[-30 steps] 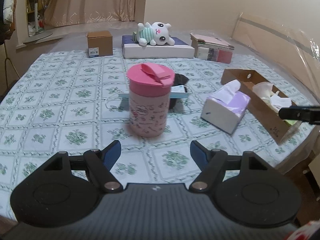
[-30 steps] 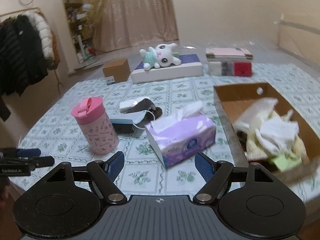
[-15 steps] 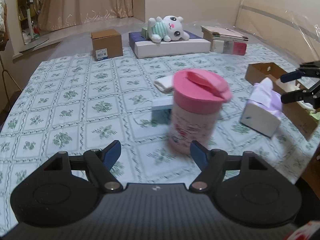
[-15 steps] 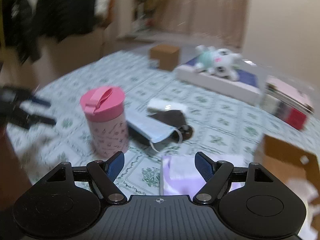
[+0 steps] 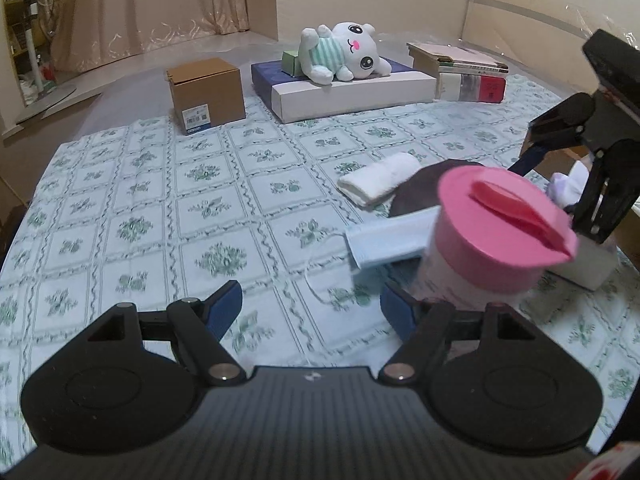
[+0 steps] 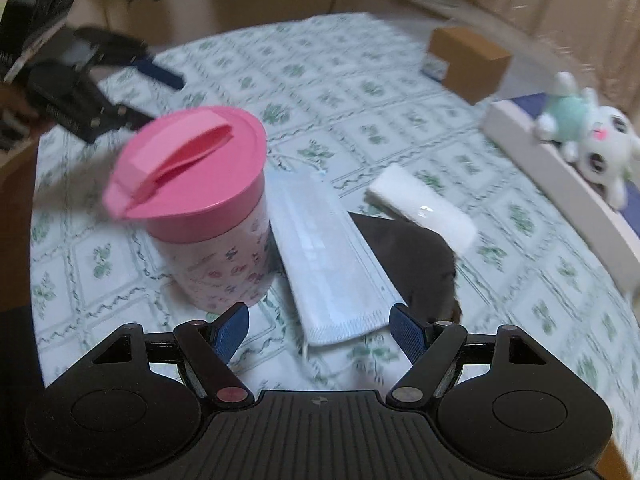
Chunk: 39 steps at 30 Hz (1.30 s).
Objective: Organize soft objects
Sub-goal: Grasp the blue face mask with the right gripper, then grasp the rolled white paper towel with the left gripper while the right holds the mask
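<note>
Pink-lidded cup (image 6: 200, 208), one, upright on the green-patterned cloth (image 5: 160, 208) and closed, contents unseen; it serves as landmark. Touching its side lies one pale blue face mask (image 6: 332, 256); beyond the mask, one dark cloth (image 6: 420, 256) and one folded white towel (image 6: 424, 208). Farther behind the cup: one brown carton (image 5: 206, 94), shut, and one flat white box (image 5: 348, 92) bearing one plush rabbit (image 5: 340, 56). Left gripper (image 5: 312, 306), jaws spread and empty, just beside the cup; right gripper (image 6: 318, 326), jaws likewise apart, empty, over the mask's near end.
</note>
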Available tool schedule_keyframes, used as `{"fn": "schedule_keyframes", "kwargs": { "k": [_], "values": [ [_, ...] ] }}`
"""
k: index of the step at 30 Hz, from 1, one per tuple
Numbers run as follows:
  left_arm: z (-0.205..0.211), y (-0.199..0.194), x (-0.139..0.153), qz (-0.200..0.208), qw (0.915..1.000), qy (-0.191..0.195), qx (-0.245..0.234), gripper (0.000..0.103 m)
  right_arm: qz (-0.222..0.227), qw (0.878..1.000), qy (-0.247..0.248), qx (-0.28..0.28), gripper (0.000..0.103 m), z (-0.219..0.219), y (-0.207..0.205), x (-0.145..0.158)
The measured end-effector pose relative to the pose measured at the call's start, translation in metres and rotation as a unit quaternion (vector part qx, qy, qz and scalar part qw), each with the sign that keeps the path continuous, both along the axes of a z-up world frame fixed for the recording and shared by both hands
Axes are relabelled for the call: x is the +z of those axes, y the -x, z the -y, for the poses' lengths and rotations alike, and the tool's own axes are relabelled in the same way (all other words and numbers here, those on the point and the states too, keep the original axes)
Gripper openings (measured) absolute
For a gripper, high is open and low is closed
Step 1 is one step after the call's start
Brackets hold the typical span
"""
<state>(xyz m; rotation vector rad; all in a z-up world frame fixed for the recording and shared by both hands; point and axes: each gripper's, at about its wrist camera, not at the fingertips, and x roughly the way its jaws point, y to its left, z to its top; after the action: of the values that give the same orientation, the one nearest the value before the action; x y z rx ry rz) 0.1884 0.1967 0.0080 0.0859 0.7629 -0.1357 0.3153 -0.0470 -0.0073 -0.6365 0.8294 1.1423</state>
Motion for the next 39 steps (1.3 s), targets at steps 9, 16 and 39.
{"fn": "schedule_keyframes", "kwargs": {
  "k": [9, 16, 39],
  "values": [
    [-0.009, -0.035, -0.012, -0.005, 0.9997, -0.003, -0.022, 0.073, -0.032, 0.999, 0.016, 0.027, 0.076, -0.029, -0.05, -0.028],
    [-0.021, -0.047, -0.017, -0.002, 0.9999, 0.008, -0.013, 0.073, -0.065, 0.997, 0.016, 0.027, 0.042, -0.038, -0.067, -0.033],
    [-0.005, -0.112, -0.001, -0.024, 0.9961, 0.002, -0.085, 0.073, 0.002, 0.979, -0.1, -0.176, 0.005, 0.024, -0.069, 0.053]
  ]
}}
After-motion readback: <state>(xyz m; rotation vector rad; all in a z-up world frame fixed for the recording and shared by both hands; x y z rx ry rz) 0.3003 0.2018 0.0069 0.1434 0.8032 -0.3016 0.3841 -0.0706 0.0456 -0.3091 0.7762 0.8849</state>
